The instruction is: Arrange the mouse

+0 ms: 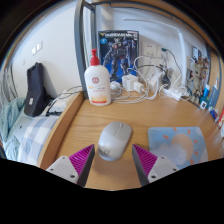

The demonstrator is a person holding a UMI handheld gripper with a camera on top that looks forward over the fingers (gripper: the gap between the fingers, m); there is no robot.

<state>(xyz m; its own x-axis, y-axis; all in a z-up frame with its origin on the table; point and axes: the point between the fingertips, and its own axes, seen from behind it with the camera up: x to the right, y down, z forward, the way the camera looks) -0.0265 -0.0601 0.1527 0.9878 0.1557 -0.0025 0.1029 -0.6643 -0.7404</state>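
White mouse (114, 140) sits on the wooden desk (90, 120), between and just ahead of your spread fingers. Your gripper (114, 160) grips nothing; mousepad (178, 145) lies right.

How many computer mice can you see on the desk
1: the mouse lies on the wooden desk, just ahead of the open gripper, left of the blue mouse pad. Clutter behind could hide others.

Mouse (114, 140): pale silver-grey, plain.
Surface (90, 125): light wood, fine grain.
Mouse mat (178, 146): pale blue, mottled white.
Pump bottle (98, 82): white, red top, orange label.
Poster (119, 53): blue and white robot figure.
Gripper (113, 163) pads (82, 160): magenta.
Bag (37, 90): black.
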